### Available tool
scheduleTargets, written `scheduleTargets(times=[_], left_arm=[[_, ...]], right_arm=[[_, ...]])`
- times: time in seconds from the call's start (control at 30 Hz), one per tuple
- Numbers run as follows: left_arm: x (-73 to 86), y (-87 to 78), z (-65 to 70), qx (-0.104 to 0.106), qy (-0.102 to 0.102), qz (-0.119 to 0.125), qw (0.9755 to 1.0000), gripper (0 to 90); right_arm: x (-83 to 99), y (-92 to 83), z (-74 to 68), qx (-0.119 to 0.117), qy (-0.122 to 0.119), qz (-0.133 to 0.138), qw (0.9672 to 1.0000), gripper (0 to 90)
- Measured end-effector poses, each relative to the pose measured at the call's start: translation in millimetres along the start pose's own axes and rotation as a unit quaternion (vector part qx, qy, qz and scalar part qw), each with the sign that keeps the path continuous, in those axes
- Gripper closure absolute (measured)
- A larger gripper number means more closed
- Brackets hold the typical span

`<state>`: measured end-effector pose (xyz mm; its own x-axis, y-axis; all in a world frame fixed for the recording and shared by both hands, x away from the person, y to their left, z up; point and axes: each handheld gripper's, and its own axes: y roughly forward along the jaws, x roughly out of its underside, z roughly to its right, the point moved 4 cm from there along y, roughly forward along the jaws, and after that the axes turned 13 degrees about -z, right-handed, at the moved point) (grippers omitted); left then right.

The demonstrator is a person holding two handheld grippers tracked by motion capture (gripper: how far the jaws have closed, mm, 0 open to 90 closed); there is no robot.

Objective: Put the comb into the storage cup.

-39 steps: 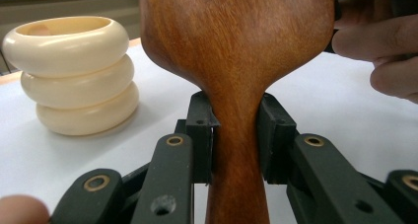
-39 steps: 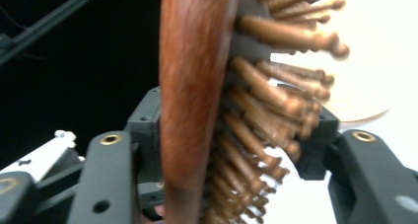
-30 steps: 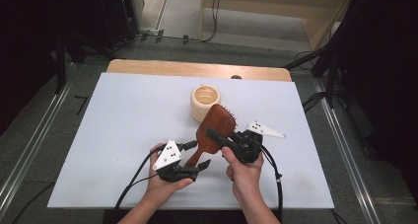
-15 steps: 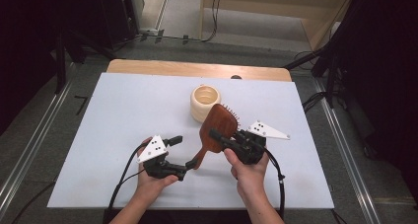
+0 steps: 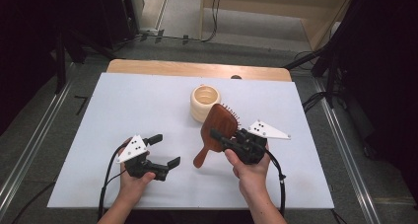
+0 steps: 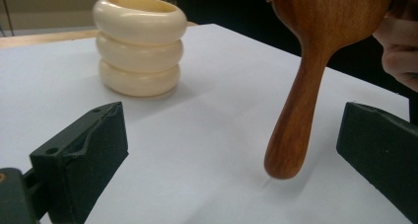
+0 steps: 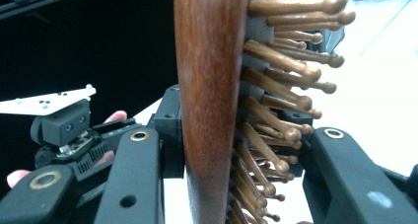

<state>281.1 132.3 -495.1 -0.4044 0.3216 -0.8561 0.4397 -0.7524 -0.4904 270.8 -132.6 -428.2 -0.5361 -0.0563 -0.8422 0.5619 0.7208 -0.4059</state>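
A wooden hairbrush (image 5: 216, 130) is held up at a slant, its handle end low over the white table (image 5: 138, 100). My right gripper (image 5: 223, 135) is shut on the brush head. In the right gripper view the head (image 7: 209, 86) is edge-on between the jaws, bristles to the right. My left gripper (image 5: 165, 151) is open to the left of the handle end; its jaws have just been opening and hold nothing. In the left gripper view the handle (image 6: 296, 120) stands a little ahead of the gripper (image 6: 231, 155). A cream ringed cup (image 5: 204, 101) stands behind the brush.
The cream cup (image 6: 138, 44) stands to the far left in the left gripper view. A wooden board (image 5: 197, 68) edges the table's far side. Cables trail from both grippers over the near edge. Metal rails and dark floor lie on either side.
My left gripper has drawn back to the left, away from the brush handle, and its jaws have spread wider. The right gripper has kept the brush almost where it was.
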Motion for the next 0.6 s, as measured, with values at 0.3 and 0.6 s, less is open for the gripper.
scheduleTargets(times=[0.3,0.6], left_arm=[[4.8,-21.4,-16.9,-0.023,-0.011,0.010,0.9996,0.0],[12.6,-42.5,-35.4,-0.052,-0.022,0.014,0.9983,0.0]], right_arm=[[-2.9,-3.4,4.2,0.005,-0.008,0.003,1.0000,55.4],[-8.3,-5.5,7.9,0.014,-0.016,0.007,0.9998,55.4]])
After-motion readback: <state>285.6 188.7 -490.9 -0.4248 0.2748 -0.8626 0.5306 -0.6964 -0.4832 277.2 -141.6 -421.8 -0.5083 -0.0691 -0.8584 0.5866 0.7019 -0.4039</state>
